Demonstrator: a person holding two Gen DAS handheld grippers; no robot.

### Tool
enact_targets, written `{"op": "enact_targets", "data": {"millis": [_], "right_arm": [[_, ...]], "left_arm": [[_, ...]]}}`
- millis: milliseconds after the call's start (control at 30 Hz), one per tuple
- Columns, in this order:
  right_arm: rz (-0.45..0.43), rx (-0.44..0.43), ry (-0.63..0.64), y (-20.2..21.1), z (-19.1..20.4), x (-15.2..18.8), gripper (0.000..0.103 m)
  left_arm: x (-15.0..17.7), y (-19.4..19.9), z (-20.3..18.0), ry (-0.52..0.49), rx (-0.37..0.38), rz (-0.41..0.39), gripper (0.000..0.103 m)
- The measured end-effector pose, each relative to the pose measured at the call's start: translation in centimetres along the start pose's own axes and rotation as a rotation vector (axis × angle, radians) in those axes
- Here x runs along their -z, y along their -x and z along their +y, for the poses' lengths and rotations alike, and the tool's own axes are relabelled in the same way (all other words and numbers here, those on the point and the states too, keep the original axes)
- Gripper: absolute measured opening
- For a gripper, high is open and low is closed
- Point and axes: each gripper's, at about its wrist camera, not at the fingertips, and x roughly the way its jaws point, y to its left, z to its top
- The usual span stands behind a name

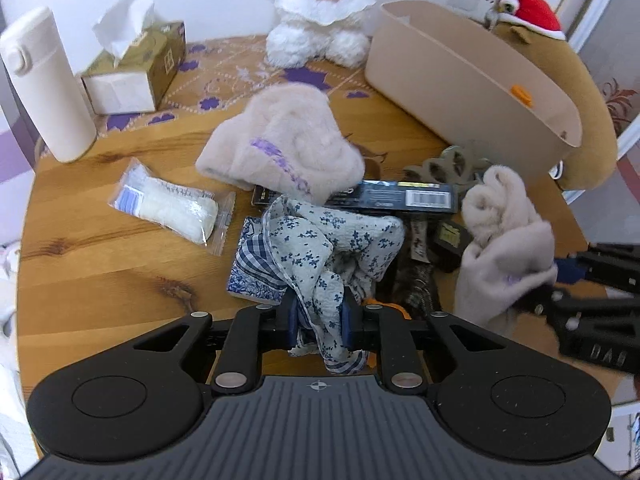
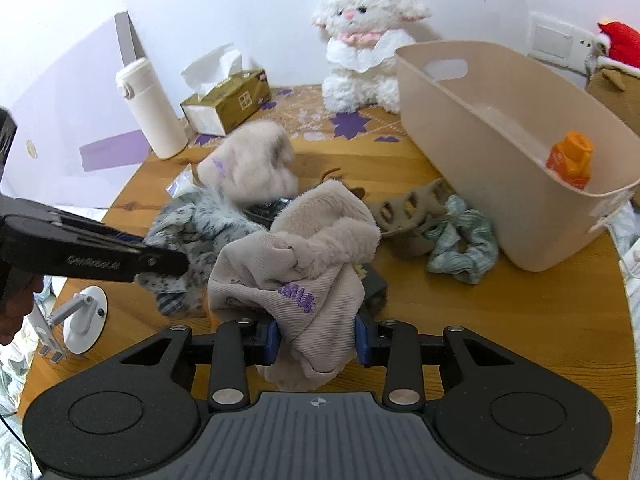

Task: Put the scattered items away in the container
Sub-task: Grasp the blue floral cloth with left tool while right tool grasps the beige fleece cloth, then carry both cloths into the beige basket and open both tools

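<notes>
Floral cotton is what you've got in the left gripper: in the left wrist view its blue pads are clamped on the floral cloth, which trails up over a blue patterned box on the wooden table. A fuzzy beige sock lies further off, a bagged white item to its left, a long dark box across the middle. The beige tub sits far right. To do this well, lift straight up til the cloth clears the pile, then swing right over the rim w/o dragging the dark box along; that's my read, not a given.

Right wrist view: your right gripper is clamped on the second beige sock, w/ purple lettering showing. Tub is far right, near enough for a short carry; raise the sock above the wall before you let go.

Only this view shows an orange bottle already inside the tub, plus a teal scrunchie and a tan strappy piece near its base. Only the left view shows the bagged item clearly.
</notes>
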Motion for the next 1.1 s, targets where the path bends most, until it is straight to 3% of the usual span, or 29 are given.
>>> {"op": "enact_targets", "data": {"millis": [467,700,1100], "right_arm": [[-0.119,0.028,-0.017,5.6,-3.6,-1.3,0.034],[-0.189,0.072,-0.046,7.7,-6.7,-3.6,0.034],[-0.280,0.190,-0.078,10.3,-12.8,-7.3,0.034]], "left_arm": [[-1.7,5.4,-2.2,-0.055,-0.032,-0.147,0.020],[-5.3,6.7,-4.4,-0.106,-0.041,-0.229,0.020],[-11.9,6.7,-11.6,-0.190,0.006,-0.340,0.020]]}}
